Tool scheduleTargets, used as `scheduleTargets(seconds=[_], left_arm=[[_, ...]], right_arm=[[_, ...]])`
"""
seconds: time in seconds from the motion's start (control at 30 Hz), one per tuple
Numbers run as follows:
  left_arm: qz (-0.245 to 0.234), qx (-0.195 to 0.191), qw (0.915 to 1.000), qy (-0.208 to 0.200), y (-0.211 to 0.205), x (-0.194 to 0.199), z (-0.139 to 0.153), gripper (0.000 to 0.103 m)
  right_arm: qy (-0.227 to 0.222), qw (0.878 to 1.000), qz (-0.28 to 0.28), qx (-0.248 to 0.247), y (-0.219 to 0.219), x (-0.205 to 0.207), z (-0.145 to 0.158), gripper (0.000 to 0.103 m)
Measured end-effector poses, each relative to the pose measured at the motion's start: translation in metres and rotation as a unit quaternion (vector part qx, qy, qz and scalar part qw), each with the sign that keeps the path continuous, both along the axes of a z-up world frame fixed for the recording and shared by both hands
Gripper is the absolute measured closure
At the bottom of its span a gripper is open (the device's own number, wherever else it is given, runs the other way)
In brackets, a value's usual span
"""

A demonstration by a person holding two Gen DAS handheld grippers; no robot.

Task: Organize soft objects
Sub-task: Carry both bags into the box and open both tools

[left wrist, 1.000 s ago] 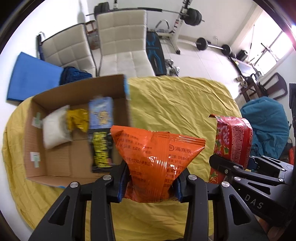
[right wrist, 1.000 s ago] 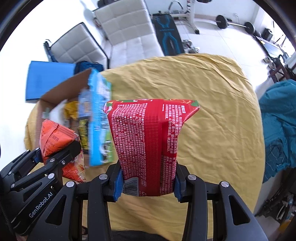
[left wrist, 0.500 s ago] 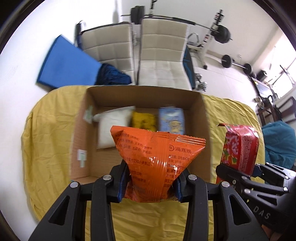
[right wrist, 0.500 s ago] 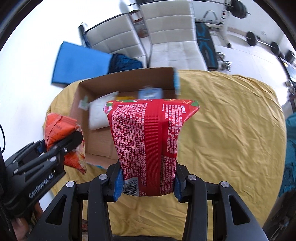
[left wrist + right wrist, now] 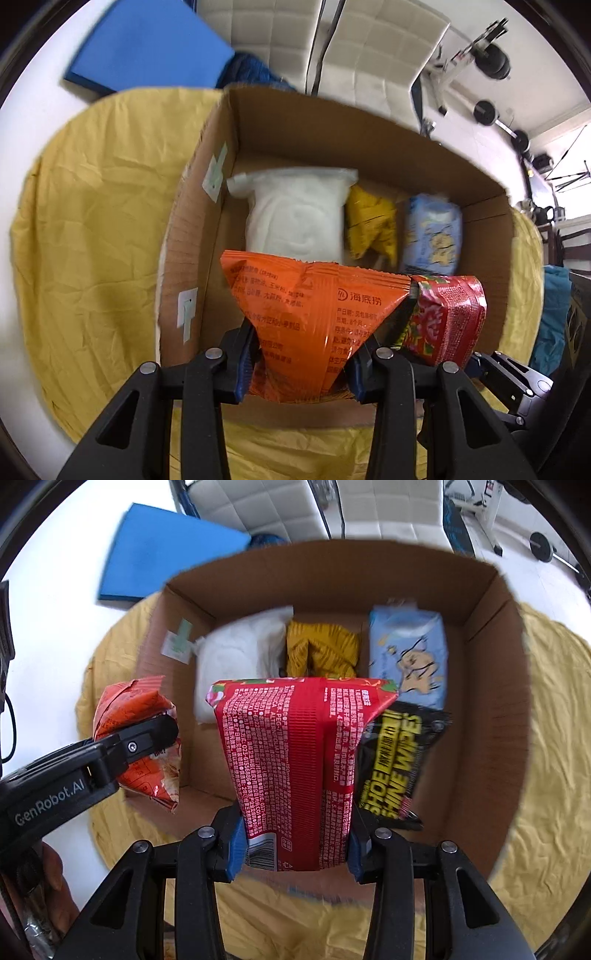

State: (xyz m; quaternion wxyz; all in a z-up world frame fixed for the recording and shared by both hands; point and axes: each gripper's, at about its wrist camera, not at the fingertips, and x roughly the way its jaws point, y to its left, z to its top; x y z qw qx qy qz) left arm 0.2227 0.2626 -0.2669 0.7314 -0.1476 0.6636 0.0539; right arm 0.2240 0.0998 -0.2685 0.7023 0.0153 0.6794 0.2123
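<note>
My left gripper (image 5: 303,365) is shut on an orange snack bag (image 5: 314,314) and holds it over the near left part of an open cardboard box (image 5: 332,136). My right gripper (image 5: 295,845) is shut on a red snack bag (image 5: 295,760) and holds it over the box (image 5: 491,701), right of the orange bag (image 5: 136,734). The red bag also shows in the left wrist view (image 5: 443,317). Inside the box lie a white packet (image 5: 236,657), a yellow packet (image 5: 321,650), a light blue wipes pack (image 5: 410,653) and a black shoe wipes pack (image 5: 399,760).
The box sits on a round table under a yellow cloth (image 5: 92,221). Two white padded chairs (image 5: 369,55) stand behind it. A blue mat (image 5: 147,48) lies on the floor at the back left. Weights and a bench (image 5: 487,110) are at the back right.
Both grippers have moved forward with their bags, from in front of the box to over its inside. The red bag has come close beside the orange bag.
</note>
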Motion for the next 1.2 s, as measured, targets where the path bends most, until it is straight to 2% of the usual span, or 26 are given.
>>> scheduleTargets(seconds=[0.23, 0.57, 0.77, 0.97, 1.2], left_arm=[[-0.029, -0.011, 0.9975, 0.063, 0.004, 0.013, -0.053, 0.066], [-0.056, -0.021, 0.9929, 0.103, -0.004, 0.018, -0.089, 0.066], [-0.056, -0.021, 0.9918, 0.113, -0.007, 0.019, -0.096, 0.065], [-0.048, -0.02, 0.991, 0.123, -0.005, 0.019, -0.095, 0.063], [-0.039, -0.017, 0.9926, 0.114, -0.009, 0.013, -0.08, 0.062]], right_arm=[[0.044, 0.999, -0.011, -0.004, 0.014, 0.015, -0.054, 0.058], [0.074, 0.997, -0.011, -0.006, 0.018, 0.022, -0.093, 0.057], [0.086, 0.996, -0.006, -0.016, 0.026, 0.021, -0.113, 0.056], [0.093, 0.995, -0.002, -0.023, 0.035, 0.024, -0.119, 0.053], [0.073, 0.997, 0.009, -0.033, 0.037, 0.022, -0.109, 0.053]])
